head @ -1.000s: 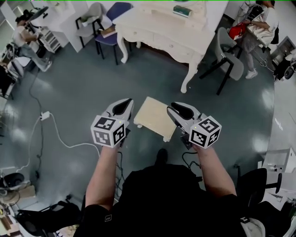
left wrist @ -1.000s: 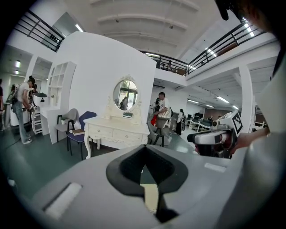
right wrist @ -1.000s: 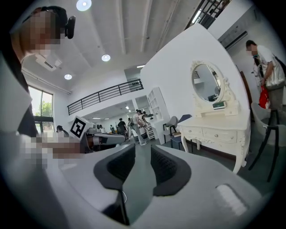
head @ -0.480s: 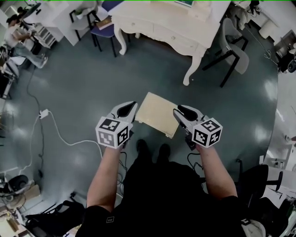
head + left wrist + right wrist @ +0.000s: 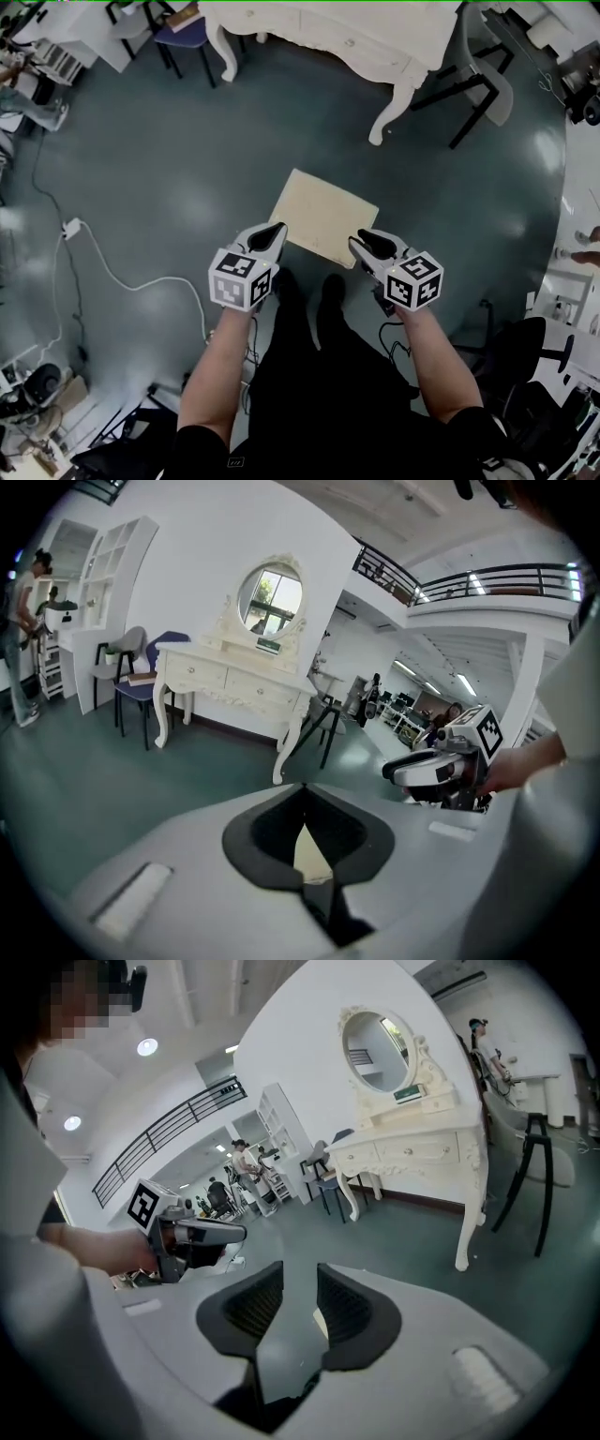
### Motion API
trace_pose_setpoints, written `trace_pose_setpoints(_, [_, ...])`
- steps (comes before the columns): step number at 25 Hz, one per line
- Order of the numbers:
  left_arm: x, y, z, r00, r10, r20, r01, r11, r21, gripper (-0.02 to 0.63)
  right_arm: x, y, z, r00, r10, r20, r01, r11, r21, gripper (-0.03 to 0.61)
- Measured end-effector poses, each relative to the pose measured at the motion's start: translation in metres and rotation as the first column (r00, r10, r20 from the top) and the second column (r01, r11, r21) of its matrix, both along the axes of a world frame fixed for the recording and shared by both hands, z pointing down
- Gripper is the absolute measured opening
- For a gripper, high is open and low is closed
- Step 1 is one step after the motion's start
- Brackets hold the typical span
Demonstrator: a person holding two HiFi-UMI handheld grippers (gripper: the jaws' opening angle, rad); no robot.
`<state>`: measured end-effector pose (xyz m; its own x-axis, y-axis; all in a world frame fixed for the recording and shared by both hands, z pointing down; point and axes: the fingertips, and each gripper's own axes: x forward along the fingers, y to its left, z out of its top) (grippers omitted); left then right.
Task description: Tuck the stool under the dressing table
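The stool (image 5: 323, 217), a low cream one with a flat square top, stands on the grey-green floor in front of me. The white dressing table (image 5: 375, 28) with curved legs stands beyond it at the top of the head view, a stretch of floor between them. My left gripper (image 5: 278, 228) is shut and empty, its tip at the stool's near left corner. My right gripper (image 5: 361, 239) sits by the near right corner with its jaws apart and nothing between them. In the left gripper view the mirrored dressing table (image 5: 234, 682) shows ahead, and a sliver of stool (image 5: 309, 850) shows through the jaws.
A grey chair with black legs (image 5: 478, 84) stands right of the table and a blue chair (image 5: 178, 33) to its left. A white cable (image 5: 122, 281) with a power strip (image 5: 70, 227) trails across the floor at left. My feet (image 5: 328, 291) are just behind the stool.
Both grippers have dropped lower and now sit close to the stool's near corners. The head view has tilted further down. The stool looks to be in the same place.
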<state>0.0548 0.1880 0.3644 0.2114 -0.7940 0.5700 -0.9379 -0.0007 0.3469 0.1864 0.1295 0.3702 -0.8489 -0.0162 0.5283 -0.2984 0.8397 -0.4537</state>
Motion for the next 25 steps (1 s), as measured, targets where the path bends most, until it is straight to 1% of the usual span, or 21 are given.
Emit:
trace_pose_setpoints(2, [0.001,-0.002,0.024,1.0,-0.003,-0.02,0.002,1.0,-0.028,0.02,-0.001,0.002,0.025,0.999,-0.005,-0.035,0.004,1.0,-0.018,0.117])
trace_pose_setpoints(3, [0.002,-0.002,0.035,1.0,-0.003,-0.028,0.002,0.999,-0.044,0.031,-0.002,0.002,0.038,0.999,-0.005,-0.051,0.004,1.0,-0.027,0.117])
trace_pose_setpoints(9, [0.004,0.0,0.103,0.998,-0.007,-0.062,0.0,0.993,-0.121,0.049,0.003,0.009,0.112,0.992,0.013,-0.128,-0.023,0.997,-0.076,0.115])
trace_pose_setpoints(12, [0.007,0.002,0.141,0.997,0.006,-0.076,-0.018,0.988,-0.154,0.064,0.01,0.015,0.152,0.985,0.016,-0.171,-0.033,0.995,-0.095,0.104])
trace_pose_setpoints(16, [0.014,0.001,0.197,0.995,0.026,-0.092,-0.045,0.976,-0.214,0.095,0.025,0.017,0.207,0.972,0.024,-0.233,-0.056,0.99,-0.13,0.104])
trace_pose_setpoints(21, [0.02,0.003,0.258,0.995,0.028,-0.092,-0.052,0.96,-0.274,0.152,0.042,0.014,0.266,0.953,0.073,-0.294,-0.119,0.983,-0.141,0.102])
trace_pose_setpoints(25, [0.019,0.006,0.301,0.996,0.028,-0.084,-0.052,0.95,-0.308,0.161,0.05,0.016,0.303,0.944,0.093,-0.316,-0.143,0.98,-0.139,0.072])
